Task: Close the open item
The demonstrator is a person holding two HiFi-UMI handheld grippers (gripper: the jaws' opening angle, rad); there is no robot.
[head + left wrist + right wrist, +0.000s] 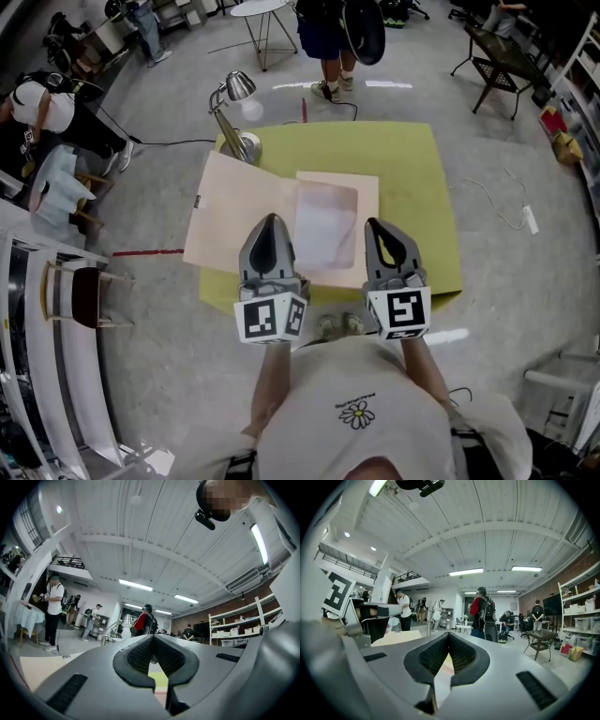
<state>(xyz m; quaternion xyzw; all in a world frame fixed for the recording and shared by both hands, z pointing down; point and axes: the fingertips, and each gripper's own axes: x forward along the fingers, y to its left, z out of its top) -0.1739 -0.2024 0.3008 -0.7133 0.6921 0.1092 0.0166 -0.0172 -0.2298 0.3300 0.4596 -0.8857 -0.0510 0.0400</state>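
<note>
A manila folder (234,211) lies open on the yellow-green table (417,187). Its left flap is spread out past the table's left edge, and a white sheet (323,225) rests in the right half. My left gripper (272,221) is shut and empty, hovering over the folder's front edge near the fold. Above the sheet's right front corner, my right gripper (373,225) is also shut, holding nothing. In the left gripper view the left gripper (153,637) points level over the folder (37,672). The right gripper view shows the right gripper (449,634) closed, with the folder (396,638) below left.
A silver desk lamp (234,103) stands at the table's back left corner, close to the folder's left flap. A person (328,47) stands behind the table, and others are at the far left. A small round table (262,14) and a dark chair (502,61) stand farther back.
</note>
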